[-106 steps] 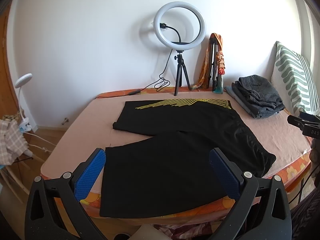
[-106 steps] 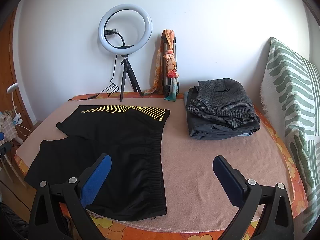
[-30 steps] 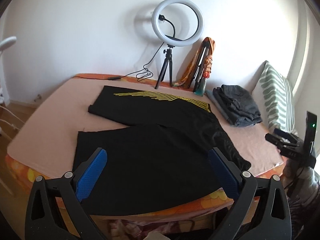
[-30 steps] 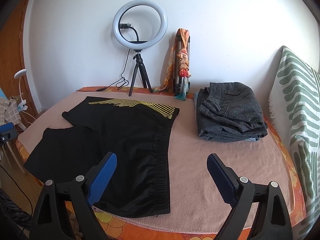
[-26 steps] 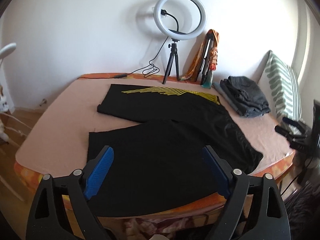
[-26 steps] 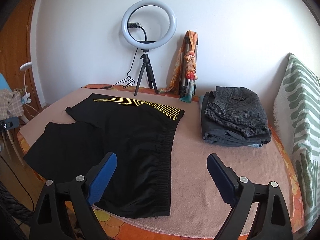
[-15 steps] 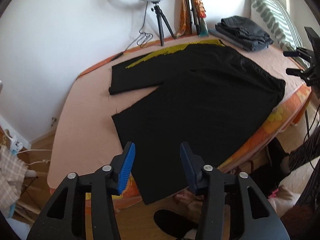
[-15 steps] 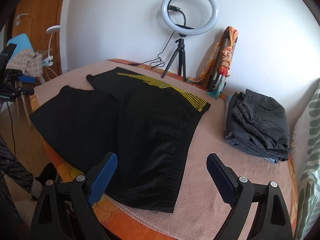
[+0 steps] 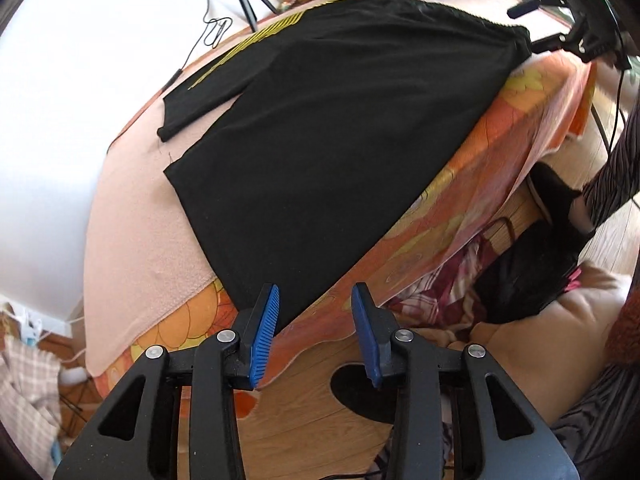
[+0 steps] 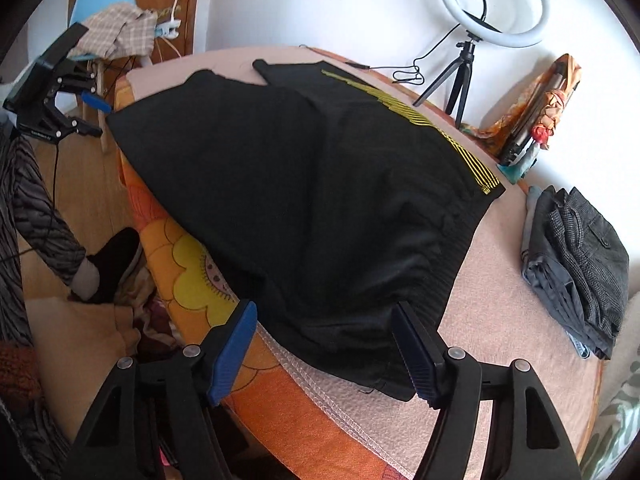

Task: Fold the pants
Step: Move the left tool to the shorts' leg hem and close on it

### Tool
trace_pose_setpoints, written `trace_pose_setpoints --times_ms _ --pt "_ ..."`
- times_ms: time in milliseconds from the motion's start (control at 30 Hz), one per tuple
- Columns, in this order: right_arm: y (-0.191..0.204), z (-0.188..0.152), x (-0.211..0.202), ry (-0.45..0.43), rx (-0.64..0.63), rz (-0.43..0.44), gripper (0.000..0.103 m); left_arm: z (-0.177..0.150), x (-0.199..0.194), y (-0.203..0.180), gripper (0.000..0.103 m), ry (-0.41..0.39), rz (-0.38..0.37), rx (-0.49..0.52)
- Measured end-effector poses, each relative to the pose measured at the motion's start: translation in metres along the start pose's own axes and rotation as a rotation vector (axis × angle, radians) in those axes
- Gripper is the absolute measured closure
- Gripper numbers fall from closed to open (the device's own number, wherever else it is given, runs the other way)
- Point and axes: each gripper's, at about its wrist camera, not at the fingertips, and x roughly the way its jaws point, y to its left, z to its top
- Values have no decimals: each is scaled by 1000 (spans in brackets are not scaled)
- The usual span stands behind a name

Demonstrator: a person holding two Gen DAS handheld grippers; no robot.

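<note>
left wrist view: the black pants [image 9: 320, 120] lie spread flat on the bed [image 9: 132, 216], filling the centre and upper half of the frame, hem corner at lower centre overhanging the bed edge. the left gripper [image 9: 314, 324] sits at the bottom centre, released, jaws partly apart with the hem corner just ahead of them; no cloth is between the pads. right wrist view: the waistband end of the pants occupies the centre and lower centre. the right gripper [image 10: 324, 350] at the bottom centre is released, jaws wide, straddling the waistband corner. judged step: approach for the first grasp, no fold made yet. next move calls for each gripper to advance onto its corner, clench, then lift together.
</note>
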Motion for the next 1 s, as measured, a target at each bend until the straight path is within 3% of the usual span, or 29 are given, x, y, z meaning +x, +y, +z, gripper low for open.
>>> trace_pose_setpoints --times_ms 200,367,600,667,767,1000 --pt "3 -1 5 9 -36 -6 32 -5 9 -10 67 11 81 120" --pt "5 -1 9 27 -52 -18 32 -8 22 5 67 19 127 73" --pt "12 3 16 43 -84 -40 32 -6 22 14 77 0 93 41" --pt "12 4 17 43 -89 -55 34 -5 19 18 87 -13 46 16" --pt "9 6 18 44 -71 -25 45 -4 14 21 97 -33 3 -9" --pt "12 11 19 43 -81 -18 72 1 6 20 100 -60 -44 -15"
